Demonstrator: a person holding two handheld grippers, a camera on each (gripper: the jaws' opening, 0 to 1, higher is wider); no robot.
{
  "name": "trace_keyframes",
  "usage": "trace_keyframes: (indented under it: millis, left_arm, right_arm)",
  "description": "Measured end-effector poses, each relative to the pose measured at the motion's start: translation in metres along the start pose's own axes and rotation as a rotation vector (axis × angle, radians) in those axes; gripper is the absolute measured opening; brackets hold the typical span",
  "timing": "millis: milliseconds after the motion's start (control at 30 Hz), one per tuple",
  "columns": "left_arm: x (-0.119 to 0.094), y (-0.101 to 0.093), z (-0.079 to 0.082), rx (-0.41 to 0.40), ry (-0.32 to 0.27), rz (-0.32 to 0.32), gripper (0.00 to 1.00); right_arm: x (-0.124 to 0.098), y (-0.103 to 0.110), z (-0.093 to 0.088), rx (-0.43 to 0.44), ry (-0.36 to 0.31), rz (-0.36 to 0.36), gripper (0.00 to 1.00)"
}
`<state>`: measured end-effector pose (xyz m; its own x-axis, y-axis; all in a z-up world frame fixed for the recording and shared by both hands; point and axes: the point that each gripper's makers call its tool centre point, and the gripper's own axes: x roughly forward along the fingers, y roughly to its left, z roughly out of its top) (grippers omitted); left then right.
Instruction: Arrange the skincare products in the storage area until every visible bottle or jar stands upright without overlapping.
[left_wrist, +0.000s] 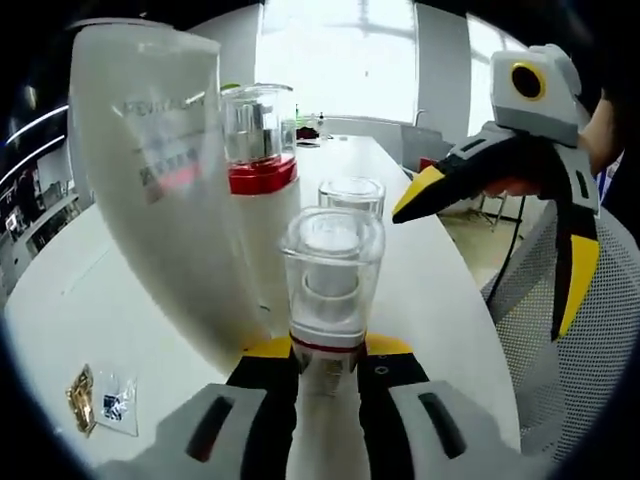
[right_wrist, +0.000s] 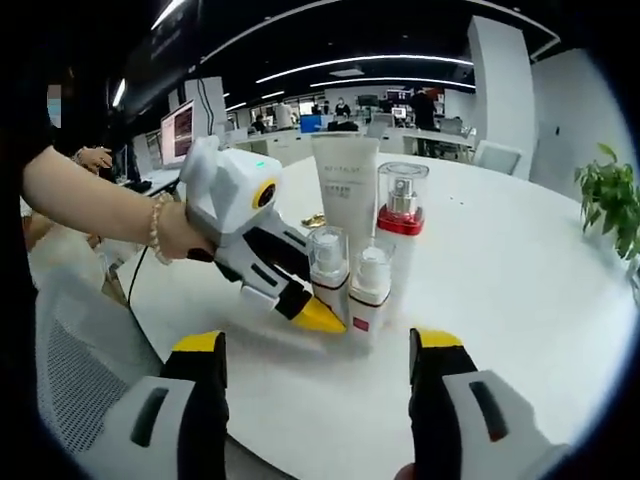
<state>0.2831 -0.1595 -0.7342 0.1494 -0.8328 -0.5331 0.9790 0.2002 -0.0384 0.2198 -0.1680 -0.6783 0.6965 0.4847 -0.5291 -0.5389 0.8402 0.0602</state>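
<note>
Left gripper view: left gripper (left_wrist: 328, 372) clamps small bottle (left_wrist: 331, 290) low; slick, tippy plastic, grip mid-body. Right gripper (right_wrist: 318, 358) wide, empty.

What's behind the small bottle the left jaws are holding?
Behind the small bottle stands a second clear-capped bottle, with the red-collared pump bottle and the white tube beside it. The second bottle's lower body is covered.
</note>
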Motion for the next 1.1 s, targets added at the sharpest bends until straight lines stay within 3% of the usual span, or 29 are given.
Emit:
trace_keyframes:
  millis: [167,567,1100]
  left_arm:
    - [0.001,-0.001,0.0,-0.046,0.009,0.003,0.18]
    - [-0.002,-0.004,-0.01,-0.057,0.055,0.001,0.23]
    - [-0.03,-0.01,-0.011,-0.077,0.087,0.033,0.47]
  right_arm:
    - [0.0,-0.001,-0.001,0.003,0.003,-0.001,0.75]
    - [0.001,0.0,-0.002,0.0,0.01,-0.001,0.76]
    - [0.0,0.004,0.0,-0.008,0.003,0.008,0.77]
